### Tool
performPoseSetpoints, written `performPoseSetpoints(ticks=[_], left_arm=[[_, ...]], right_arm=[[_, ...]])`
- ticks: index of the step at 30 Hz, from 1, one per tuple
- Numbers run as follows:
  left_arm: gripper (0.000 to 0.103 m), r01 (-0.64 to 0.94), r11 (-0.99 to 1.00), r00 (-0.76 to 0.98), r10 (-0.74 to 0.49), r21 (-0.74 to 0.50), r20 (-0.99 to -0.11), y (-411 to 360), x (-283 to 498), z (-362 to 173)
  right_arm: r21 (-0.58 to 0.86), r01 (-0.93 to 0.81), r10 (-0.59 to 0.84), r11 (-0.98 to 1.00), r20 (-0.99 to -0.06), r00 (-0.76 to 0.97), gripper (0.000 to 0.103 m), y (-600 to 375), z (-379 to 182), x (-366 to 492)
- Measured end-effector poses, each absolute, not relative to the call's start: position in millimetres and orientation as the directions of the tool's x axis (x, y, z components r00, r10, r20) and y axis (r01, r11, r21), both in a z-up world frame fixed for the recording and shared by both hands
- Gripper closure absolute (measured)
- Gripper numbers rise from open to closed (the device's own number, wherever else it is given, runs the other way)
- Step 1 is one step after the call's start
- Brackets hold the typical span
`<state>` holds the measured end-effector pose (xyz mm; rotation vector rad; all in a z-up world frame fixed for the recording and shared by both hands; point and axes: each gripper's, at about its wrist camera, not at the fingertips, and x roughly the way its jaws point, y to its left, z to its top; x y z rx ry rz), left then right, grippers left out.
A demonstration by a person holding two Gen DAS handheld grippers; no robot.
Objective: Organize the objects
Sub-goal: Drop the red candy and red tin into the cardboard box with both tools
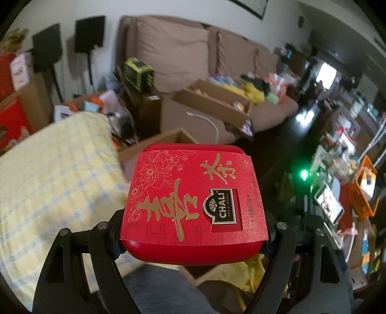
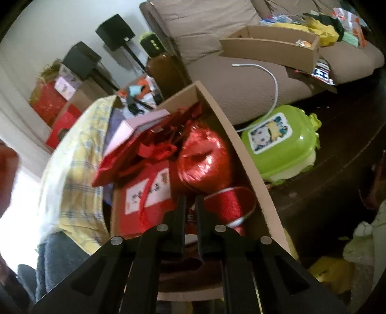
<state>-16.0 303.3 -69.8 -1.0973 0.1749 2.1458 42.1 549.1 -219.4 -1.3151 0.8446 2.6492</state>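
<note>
A cluttered living room is seen, with a brown sofa [image 1: 193, 55] behind an open cardboard box [image 2: 253, 174] packed with red gift items, and a green case [image 2: 279, 142] lying on the dark floor just beside that box. A red tea tin [image 1: 193, 205] is clamped by its sides in the wide-spread left gripper [image 1: 193, 231] and carried above the box, while the right gripper [image 2: 190, 212] is held closed and seemingly empty over the box's red contents. The carrying step is judged to be in hand; next, a free spot in the box must be found and the tin lowered before release.

Wall [image 1: 72, 9]: white, upper left of frame.
Sofa [image 1: 173, 48]: brown, cushioned, upper centre.
Floor [image 2: 325, 169]: dark, glossy, right side.
Speakers [image 1: 90, 33]: black, on stands, upper left.
</note>
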Motion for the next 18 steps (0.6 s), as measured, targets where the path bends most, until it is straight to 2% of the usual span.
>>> performPoseSetpoints(ticks=[8,10,12,16,18], left_arm=[[0.023,-0.703,-0.686,-0.295,0.52,-0.187,-0.801,346.2,5.0,-110.7],[0.023,-0.705,-0.681,-0.271,0.517,-0.199,-0.812,352.4,4.1,-120.3],[0.023,-0.703,-0.68,-0.257,0.513,-0.205,-0.819,356.3,3.1,-127.4],[0.023,-0.73,-0.66,-0.233,0.481,-0.175,-0.845,375.4,4.2,-145.0],[0.023,-0.749,-0.644,-0.222,0.468,-0.158,-0.855,385.8,8.3,-154.0]], right_arm=[[0.442,-0.377,-0.185,-0.814,-0.812,-0.553,0.091,563.3,-241.2,45.5],[0.45,-0.39,-0.181,-0.803,-0.809,-0.56,0.088,567.8,-241.2,48.7],[0.465,-0.395,-0.186,-0.792,-0.8,-0.57,0.078,572.0,-240.7,51.2],[0.525,-0.432,-0.185,-0.733,-0.765,-0.616,0.076,585.7,-237.6,60.2],[0.523,-0.47,-0.133,-0.711,-0.757,-0.64,0.074,594.2,-232.5,67.9]])
